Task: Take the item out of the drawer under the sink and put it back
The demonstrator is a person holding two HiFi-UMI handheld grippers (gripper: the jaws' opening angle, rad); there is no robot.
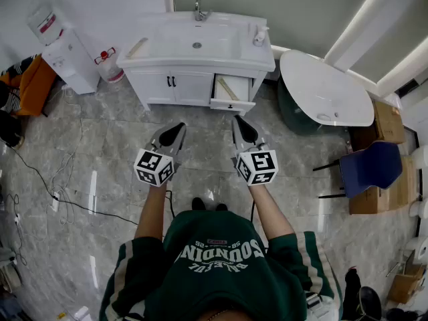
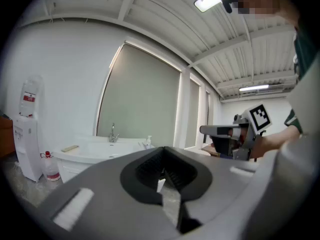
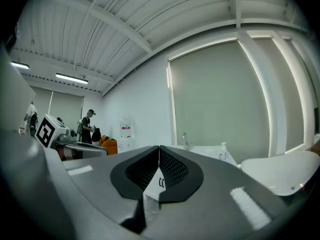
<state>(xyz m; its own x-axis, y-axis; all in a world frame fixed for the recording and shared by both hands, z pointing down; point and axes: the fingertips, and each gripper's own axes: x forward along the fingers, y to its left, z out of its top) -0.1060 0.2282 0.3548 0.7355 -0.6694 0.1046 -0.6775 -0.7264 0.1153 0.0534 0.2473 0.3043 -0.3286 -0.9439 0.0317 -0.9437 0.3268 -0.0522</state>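
Nearest are the two grippers, held out level over the marble floor (image 1: 93, 146). The left gripper (image 1: 175, 132) has its fingers together with nothing between them. The right gripper (image 1: 242, 127) is the same, pressed closed and empty. Both point toward the vanity (image 1: 167, 85) but are well short of it.

Past them, the drawer (image 1: 233, 103) under the right side of the sink (image 1: 200, 60) stands pulled open. The item (image 1: 227, 89) lies inside on a slant, one end toward the back left and the other toward the front right. It is a long, thin, pale strip or stick, too small here to name.

From its shape I judge it light and stiff, likely wood or plastic, and not fragile. A narrow, smooth piece like that may pivot or slide if pinched near one end. The better hold is probably across its width at about mid-length, with the fingers coming down between the drawer's walls. The drawer looks shallow and narrow, so there should be little room beside the item, and one gripper is probably enough.

A soap bottle (image 1: 259, 36) stands on the sink's right edge, just above the drawer. Further left is a water dispenser (image 1: 63, 52).
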